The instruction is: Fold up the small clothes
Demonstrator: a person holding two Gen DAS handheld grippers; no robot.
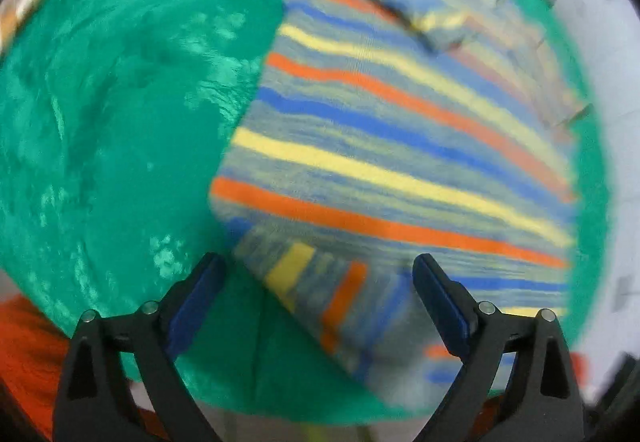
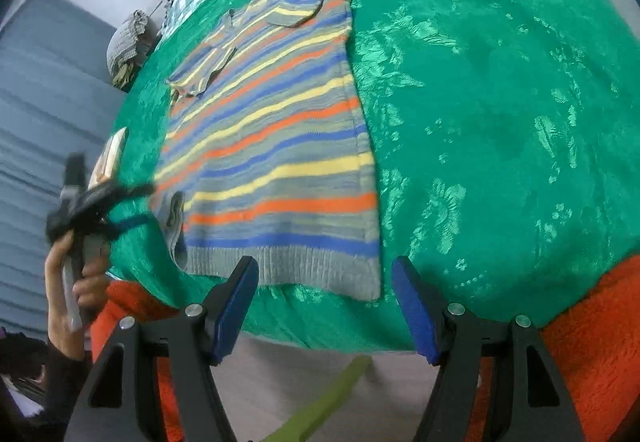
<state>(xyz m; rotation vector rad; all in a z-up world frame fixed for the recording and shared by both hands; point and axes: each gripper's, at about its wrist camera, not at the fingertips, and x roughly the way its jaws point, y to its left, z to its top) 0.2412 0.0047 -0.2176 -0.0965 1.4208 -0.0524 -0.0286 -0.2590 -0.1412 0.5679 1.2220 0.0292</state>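
Striped sweater (image 2: 272, 145) lies flat on green cloth (image 2: 500, 121); both hand-held grippers, left (image 1: 320, 278) and right (image 2: 324, 278), gape wide, empty.

A green patterned cloth (image 2: 500, 121) covers the surface, with a striped sweater (image 2: 276, 145) lying flat on it.

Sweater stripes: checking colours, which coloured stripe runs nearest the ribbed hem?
The blue stripe on the sweater; it runs just above the grey hem, below the orange.
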